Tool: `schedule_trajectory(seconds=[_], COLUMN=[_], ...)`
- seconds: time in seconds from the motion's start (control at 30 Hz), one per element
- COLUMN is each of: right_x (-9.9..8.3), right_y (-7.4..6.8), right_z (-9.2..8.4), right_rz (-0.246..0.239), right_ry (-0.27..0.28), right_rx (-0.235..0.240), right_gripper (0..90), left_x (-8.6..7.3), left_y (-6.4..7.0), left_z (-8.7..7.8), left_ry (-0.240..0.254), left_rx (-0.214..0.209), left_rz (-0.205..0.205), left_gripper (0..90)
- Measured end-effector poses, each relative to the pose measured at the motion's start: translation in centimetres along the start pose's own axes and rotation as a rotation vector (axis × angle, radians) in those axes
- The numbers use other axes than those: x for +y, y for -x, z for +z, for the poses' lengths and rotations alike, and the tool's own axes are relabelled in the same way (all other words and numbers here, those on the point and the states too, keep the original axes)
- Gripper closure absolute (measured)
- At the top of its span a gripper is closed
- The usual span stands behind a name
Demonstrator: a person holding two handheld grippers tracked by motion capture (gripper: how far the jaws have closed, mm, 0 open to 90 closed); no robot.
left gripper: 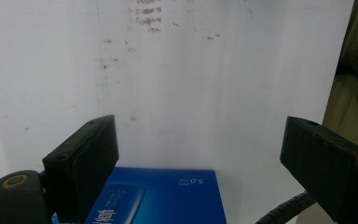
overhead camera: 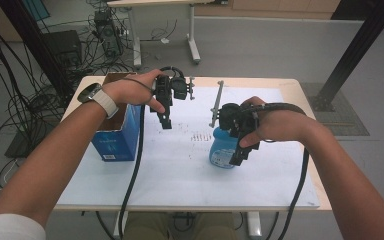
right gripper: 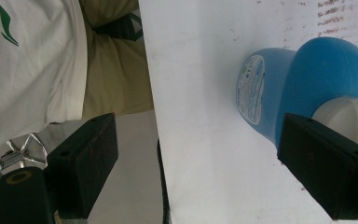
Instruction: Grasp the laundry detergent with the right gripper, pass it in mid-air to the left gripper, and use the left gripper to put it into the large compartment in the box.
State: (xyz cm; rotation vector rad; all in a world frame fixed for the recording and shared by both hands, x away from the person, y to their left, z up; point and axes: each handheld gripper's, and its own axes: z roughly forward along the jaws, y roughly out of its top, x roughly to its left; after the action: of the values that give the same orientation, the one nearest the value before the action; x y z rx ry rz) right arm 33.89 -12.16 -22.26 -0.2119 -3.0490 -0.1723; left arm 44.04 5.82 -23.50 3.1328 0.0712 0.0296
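Two grippers hang over the table (overhead camera: 180, 190), and both have their jaws wide open with nothing between them. The right gripper (overhead camera: 241, 150) is at the centre right of the high view, just beside the blue bottle (overhead camera: 219, 150), which stands upright on the white sheet. In the right gripper view the bottle (right gripper: 303, 88) lies at the right edge, and its white cap (right gripper: 349, 116) sits partly behind the right jaw, so the bottle is not yet centred in the opening.

The step in hand seems to be the grasp of the bottle, probably to bring it to the box (overhead camera: 115, 132) at the centre left. To do it well, I would shift the right gripper sideways until the bottle's body is midway between the jaws, then close slowly. A grip on the body below the cap looks safer than on the cap, since the round shoulder may slip. The bottle could tip if one jaw touches first.

The left gripper (overhead camera: 164, 119) hovers next to the box; in its own view the box (left gripper: 177, 200) is at the bottom centre. It could steady the box meanwhile.
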Motion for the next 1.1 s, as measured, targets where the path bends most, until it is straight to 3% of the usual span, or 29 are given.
schedule_trajectory(seconds=[1.1], right_x=[-0.8], right_y=[-0.1], right_z=[-2.5], right_rz=[-0.005], right_ry=[0.056], right_rx=[-0.052], right_gripper=[10.3], left_x=[-0.1], left_y=[0.0], left_z=[0.0], left_ry=[0.02], left_rx=[0.009], left_rz=[-0.008], left_gripper=[10.7])
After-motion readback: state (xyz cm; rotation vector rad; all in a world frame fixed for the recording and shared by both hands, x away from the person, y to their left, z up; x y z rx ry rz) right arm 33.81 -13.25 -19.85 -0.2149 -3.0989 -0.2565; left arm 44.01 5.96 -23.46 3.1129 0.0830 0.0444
